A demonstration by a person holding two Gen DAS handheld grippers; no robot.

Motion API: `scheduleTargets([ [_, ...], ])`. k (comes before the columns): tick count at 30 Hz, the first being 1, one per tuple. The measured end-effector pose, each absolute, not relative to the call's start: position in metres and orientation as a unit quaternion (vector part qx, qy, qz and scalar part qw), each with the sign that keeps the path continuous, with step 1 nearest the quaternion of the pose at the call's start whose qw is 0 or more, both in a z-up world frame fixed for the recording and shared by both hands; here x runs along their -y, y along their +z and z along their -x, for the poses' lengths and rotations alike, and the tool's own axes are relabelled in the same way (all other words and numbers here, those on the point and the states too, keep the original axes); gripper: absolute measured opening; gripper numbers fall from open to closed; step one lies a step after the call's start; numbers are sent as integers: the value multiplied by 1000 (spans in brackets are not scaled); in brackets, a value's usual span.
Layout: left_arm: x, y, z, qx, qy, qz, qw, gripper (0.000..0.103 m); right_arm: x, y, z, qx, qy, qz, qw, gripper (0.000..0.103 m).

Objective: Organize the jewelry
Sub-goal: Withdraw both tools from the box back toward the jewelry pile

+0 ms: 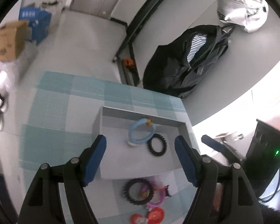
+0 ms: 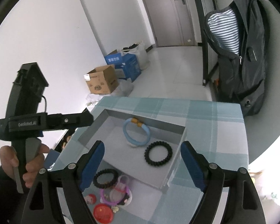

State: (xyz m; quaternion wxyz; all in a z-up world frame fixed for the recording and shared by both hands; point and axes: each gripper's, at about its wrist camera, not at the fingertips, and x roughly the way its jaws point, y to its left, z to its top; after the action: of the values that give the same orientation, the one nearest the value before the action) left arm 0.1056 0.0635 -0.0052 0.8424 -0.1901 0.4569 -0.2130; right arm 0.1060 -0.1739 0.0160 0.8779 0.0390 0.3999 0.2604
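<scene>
Two bracelets in tray — pile waits outside
Both grippers, left gripper (image 1: 140, 147) and right gripper (image 2: 141, 153), released, empty; black bracelet (image 2: 105, 178) lies below-left of right jaws — nearer than tray (image 2: 169, 179).

Shallow grey open-topped tray (image 2: 95, 128) on the table with teal-and-white checked cloth (image 2: 214, 130): open from above, walled on all sides. Tray floor: the near and left parts are bare; a light-blue bangle with wooden beads (image 2: 136, 134) leans against the far wall, and a black coiled ring (image 2: 158, 154) lies just beside it, near the right wall. Cloth in front of the tray: crowded with a second black beaded ring (image 2: 105, 178), a pink-purple ring (image 2: 114, 194) and a red round disc (image 2: 102, 211). Cloth right of the tray: bare. Left edge: the left claw's black handle with the hand (image 2: 18, 168) on it, beside the table. Both claws stand above the tray's near edge, jaws apart, nothing between them.
</scene>
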Motion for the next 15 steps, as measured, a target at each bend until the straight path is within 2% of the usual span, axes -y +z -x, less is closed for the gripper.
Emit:
scheduleTargets([
  [6,-56,3,-74,-433,-173,136,874,72,177,20,-92,-398,261,-41,878,86],
  [15,-41,-23,-36,-477,-117,98,866,72,182,20,-68,-406,252,-50,877,90],
])
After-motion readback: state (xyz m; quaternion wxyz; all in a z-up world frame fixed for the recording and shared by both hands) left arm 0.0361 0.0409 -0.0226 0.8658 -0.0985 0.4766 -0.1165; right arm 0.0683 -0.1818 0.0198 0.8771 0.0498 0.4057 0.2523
